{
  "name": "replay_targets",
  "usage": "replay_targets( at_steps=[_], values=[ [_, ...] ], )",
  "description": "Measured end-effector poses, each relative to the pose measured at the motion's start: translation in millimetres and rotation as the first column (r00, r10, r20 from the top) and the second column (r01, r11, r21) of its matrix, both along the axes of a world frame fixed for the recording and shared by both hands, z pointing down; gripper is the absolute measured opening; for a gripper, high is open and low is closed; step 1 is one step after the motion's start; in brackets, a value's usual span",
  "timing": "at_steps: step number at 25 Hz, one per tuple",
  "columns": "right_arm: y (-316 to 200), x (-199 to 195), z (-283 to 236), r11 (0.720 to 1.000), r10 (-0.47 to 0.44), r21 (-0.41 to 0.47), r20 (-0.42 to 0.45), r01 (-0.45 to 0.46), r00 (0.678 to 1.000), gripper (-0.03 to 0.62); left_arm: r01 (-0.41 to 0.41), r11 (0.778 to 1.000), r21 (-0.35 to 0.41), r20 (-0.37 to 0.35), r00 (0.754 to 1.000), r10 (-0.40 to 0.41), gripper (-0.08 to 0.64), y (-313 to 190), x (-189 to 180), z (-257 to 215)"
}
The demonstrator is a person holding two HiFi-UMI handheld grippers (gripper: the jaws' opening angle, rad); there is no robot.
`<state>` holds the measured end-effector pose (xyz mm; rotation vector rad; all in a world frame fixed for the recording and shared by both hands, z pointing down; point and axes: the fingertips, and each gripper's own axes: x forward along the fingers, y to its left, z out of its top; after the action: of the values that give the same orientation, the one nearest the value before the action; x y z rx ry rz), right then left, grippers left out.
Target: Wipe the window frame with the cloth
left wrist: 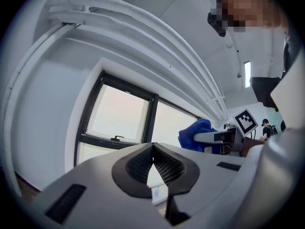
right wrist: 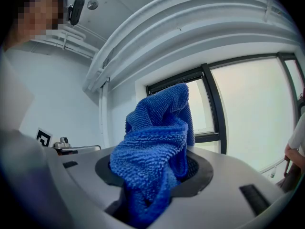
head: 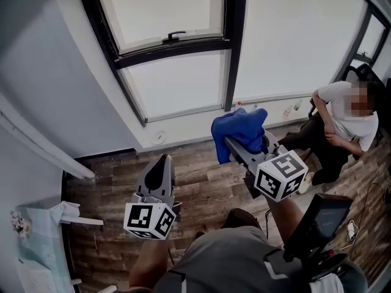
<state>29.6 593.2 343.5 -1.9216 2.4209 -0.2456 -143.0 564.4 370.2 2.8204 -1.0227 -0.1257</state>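
The cloth (head: 241, 132) is held bunched in the right gripper (head: 237, 145), whose jaws are clamped on it, with most of the blue fabric standing out past the tips. The left gripper (head: 161, 166) is empty, its jaws pressed together. The window frame (head: 230, 54) lies ahead of the cloth and is not yet touched. Its dark upright bar runs on beyond the right gripper, which is judged the nearer of the 2.

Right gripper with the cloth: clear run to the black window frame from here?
Probably yes. The right gripper is shut on the blue cloth and points toward the black window frame; nothing shows between them.
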Motion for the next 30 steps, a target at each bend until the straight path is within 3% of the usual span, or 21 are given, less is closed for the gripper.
replay_targets(
  at_steps=[7, 16, 24, 30],
  values=[
    [-54, 20, 7, 1.0, -0.006, -0.008, 0.028, 0.006, 1.0, 0.224, 0.029, 0.999, -0.028, -0.041, 0.999, -0.03, 0.009, -45, 14, -3],
    [-171, 77, 1, 0.997, -0.07, 0.024, 0.052, 0.068, 0.996, 0.224, 0.09, 0.996, -0.02, 0.046, 0.995, -0.089, 0.009, -152, 66, -6],
    [-231, 124, -1, 0.993, -0.114, 0.023, 0.05, 0.113, 0.992, 0.224, 0.138, 0.99, -0.029, 0.058, 0.989, -0.136, 0.009, -216, 111, -11],
    [-282, 162, 5, 0.99, -0.143, 0.017, 0.072, 0.142, 0.987, 0.224, 0.188, 0.981, -0.037, 0.107, 0.977, -0.183, 0.009, -261, 140, -11]
  ],
)
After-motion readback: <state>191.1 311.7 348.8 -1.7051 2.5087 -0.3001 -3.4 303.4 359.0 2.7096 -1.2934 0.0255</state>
